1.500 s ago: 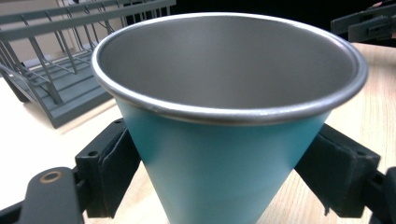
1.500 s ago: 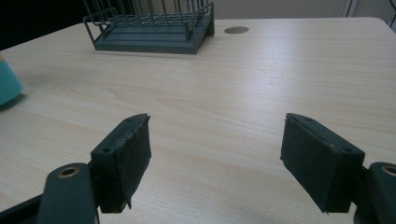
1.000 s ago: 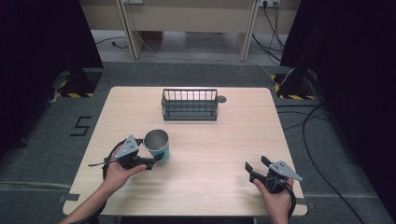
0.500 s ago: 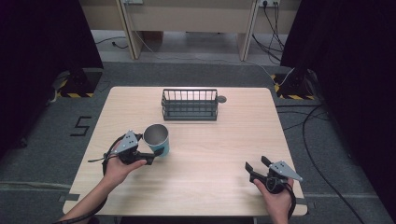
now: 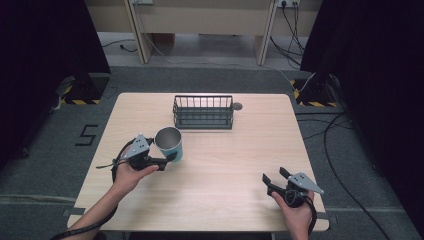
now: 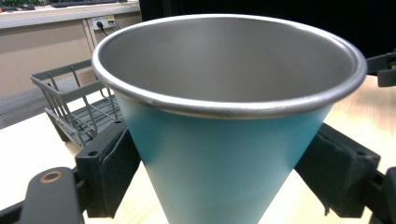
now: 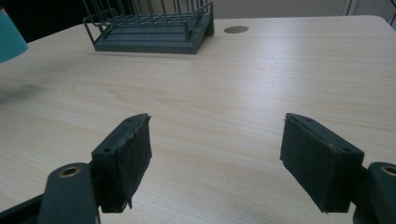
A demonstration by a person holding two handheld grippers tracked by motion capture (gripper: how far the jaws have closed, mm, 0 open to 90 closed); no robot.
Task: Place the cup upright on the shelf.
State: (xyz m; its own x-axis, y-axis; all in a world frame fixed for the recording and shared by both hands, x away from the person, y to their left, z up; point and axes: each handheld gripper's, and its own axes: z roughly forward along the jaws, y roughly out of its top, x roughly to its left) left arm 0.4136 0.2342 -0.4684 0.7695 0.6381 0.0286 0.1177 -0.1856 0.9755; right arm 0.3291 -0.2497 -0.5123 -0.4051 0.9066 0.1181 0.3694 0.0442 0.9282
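In the left gripper view the teal metal cup (image 6: 224, 140) is cut off at the bottom edge, so its base and whatever lies under it cannot be seen. The cup hides most of the dark wire basket (image 6: 77, 109), leaving one end of it showing behind and to the left. The left tongs (image 6: 224, 179) are closed on the cup's lower wall, a black pad pressed against each side of it. At the right edge of the same view a dark piece of the other gripper is cut off by the frame.

From the high view the cup (image 5: 170, 145) stands upright over the left half of the counter (image 5: 250, 150), just in front of the near left corner of the wire basket (image 5: 203, 112), with the left tongs (image 5: 167, 159) gripping it from the near side. Whether the cup's base touches the wood is hard to make out there.

The right tongs (image 5: 272, 176) hover over the near right part of the counter, spread wide with nothing between them; in the right gripper view (image 7: 217, 158) only bare wood lies between the pads. There the cup (image 7: 10, 37) is a teal sliver clipped by the left edge, and the basket (image 7: 149, 25) is cut off by the top edge.

Compared with half a second ago, the cup and the left hand have shifted slightly toward the basket, while the right hand has stayed put.
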